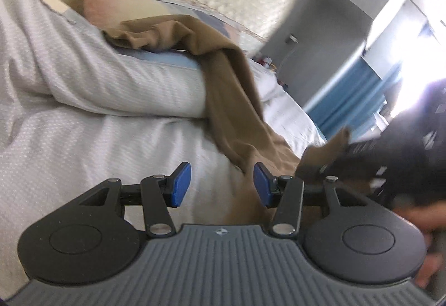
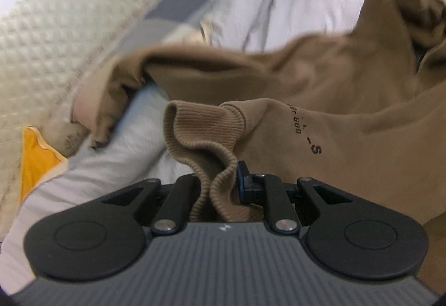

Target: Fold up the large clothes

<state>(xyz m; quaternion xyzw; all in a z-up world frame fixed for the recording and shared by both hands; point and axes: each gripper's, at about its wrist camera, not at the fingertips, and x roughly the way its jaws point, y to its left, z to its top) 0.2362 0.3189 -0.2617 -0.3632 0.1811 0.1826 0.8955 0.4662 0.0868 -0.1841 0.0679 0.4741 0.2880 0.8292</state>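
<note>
While the bed (image 1: 69, 138) spreads beneath both claws, a brown sweatshirt (image 2: 334, 138) lies across it ahead of them. Its ribbed cuff (image 2: 211, 138) is pinched in the right claw (image 2: 220, 183). Beside the sweatshirt, the left claw (image 1: 222, 184) gapes empty.

We see the left tongs (image 1: 222, 184) angled downward, their 2 blue pads (image 1: 182, 184) apart with nothing pressed between. The right tongs (image 2: 220, 188) are clamped on ribbed cloth, tilted down more steeply.
</note>
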